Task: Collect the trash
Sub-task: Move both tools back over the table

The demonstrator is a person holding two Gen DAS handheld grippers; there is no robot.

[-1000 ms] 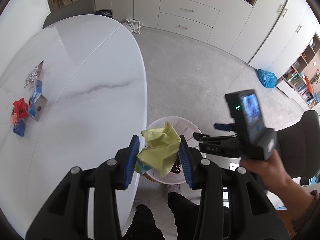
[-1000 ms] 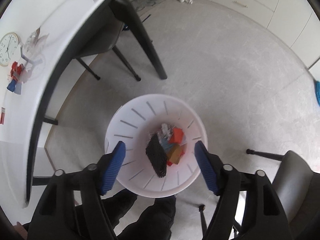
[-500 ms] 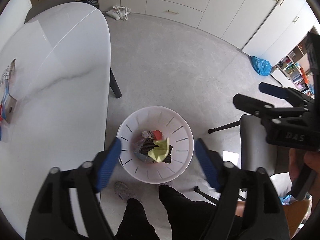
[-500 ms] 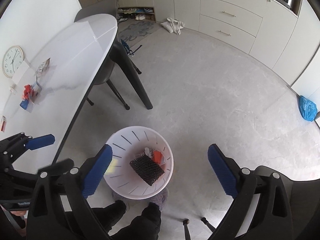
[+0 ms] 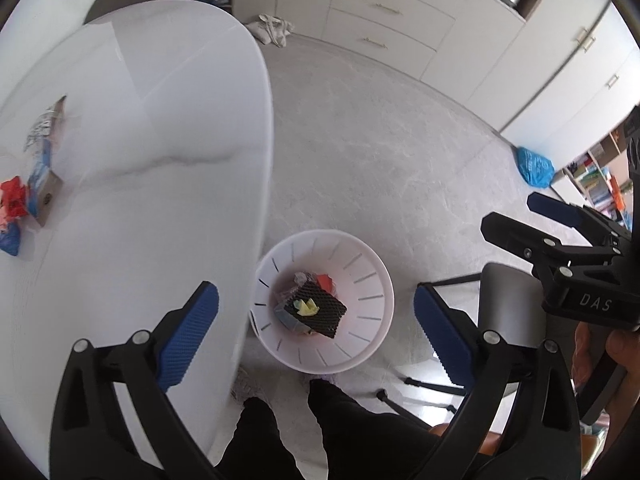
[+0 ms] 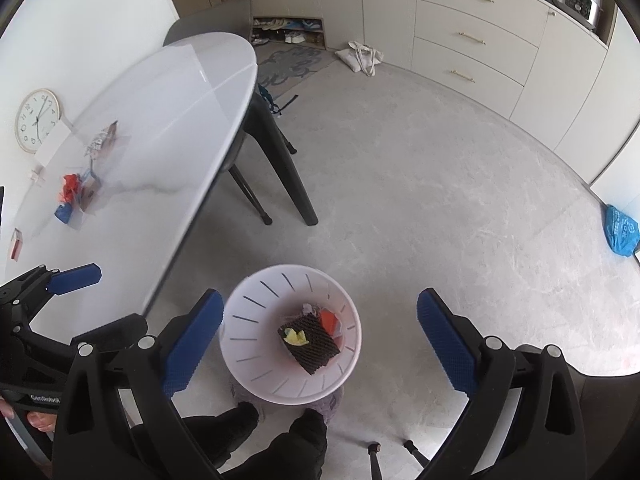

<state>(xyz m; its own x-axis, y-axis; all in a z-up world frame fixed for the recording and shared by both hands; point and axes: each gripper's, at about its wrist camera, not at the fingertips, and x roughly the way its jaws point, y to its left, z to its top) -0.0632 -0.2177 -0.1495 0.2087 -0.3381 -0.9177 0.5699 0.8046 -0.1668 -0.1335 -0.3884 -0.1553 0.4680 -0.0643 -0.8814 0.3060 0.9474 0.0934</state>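
A white slotted bin (image 5: 360,248) (image 6: 248,320) stands on the floor beside the white table (image 5: 160,160). In it a yellow wrapper (image 5: 306,307) (image 6: 295,337) lies on a black mesh piece (image 5: 326,312) beside red scraps (image 5: 324,280). Above the bin hangs my left gripper (image 5: 316,294), its jaws opening with nothing between them. My right gripper (image 6: 320,299) is open and empty, higher over the bin. On the table's left lie a red wrapper (image 5: 12,196) (image 6: 71,186), a blue packet (image 5: 10,240), a small carton (image 5: 44,196) and a silvery wrapper (image 5: 44,124).
A grey chair (image 5: 508,292) stands right of the bin and the person's dark legs (image 5: 280,440) just below it. Black table legs (image 6: 280,160), a blue bag (image 6: 622,232), a cloth tote (image 6: 360,58) and cabinets are further off. A clock (image 6: 36,120) leans by the table.
My left gripper opened and the yellow wrapper dropped from it into the bin. My right gripper rose away from the bin and its jaws spread wider.
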